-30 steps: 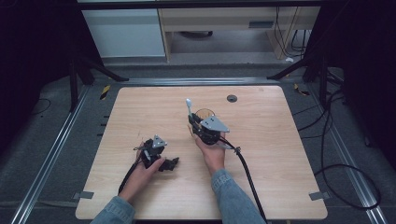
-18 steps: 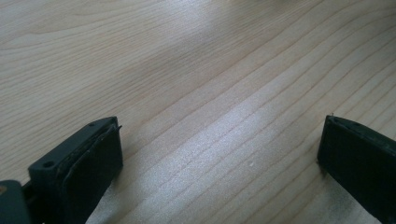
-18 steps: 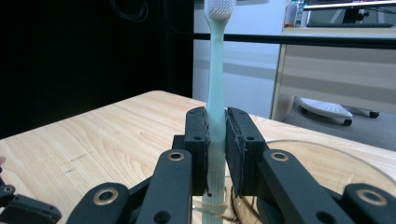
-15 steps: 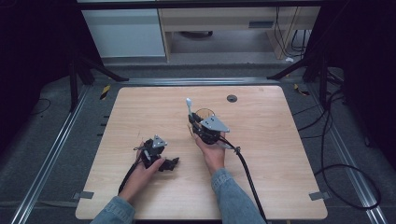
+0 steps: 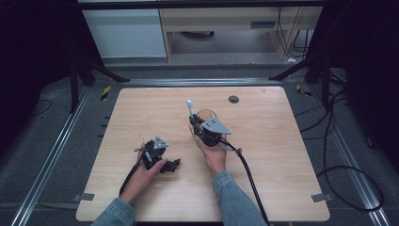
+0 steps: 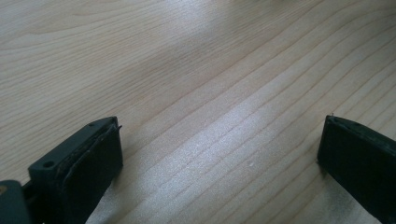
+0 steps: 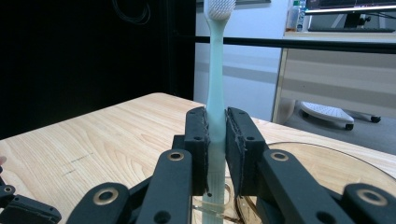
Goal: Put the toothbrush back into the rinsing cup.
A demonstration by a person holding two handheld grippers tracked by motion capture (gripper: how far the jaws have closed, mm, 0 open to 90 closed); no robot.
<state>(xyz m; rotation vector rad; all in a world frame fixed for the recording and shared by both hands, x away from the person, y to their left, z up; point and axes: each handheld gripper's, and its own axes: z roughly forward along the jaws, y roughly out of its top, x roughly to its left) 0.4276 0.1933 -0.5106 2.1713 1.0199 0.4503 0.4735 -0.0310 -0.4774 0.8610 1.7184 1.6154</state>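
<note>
A pale green toothbrush (image 7: 215,88) stands upright with its white bristle head at the top, and my right gripper (image 7: 215,135) is shut on its handle. From above, the toothbrush (image 5: 189,107) rises beside a clear brownish cup (image 5: 206,115) near the middle of the wooden table (image 5: 273,155), with the right gripper (image 5: 194,123) just in front of the cup. The cup's rim (image 7: 327,161) curves to the right of the jaws. My left gripper (image 5: 173,165) rests low on the table at the front left, its jaws wide apart over bare wood (image 6: 219,140) with nothing between them.
A small dark round hole (image 5: 234,99) sits in the tabletop at the back right. Black cables trail from both grippers toward the front edge. Beyond the table stand a white cabinet (image 5: 124,33) and a wooden shelf unit (image 5: 226,23). Metal rails run along both sides.
</note>
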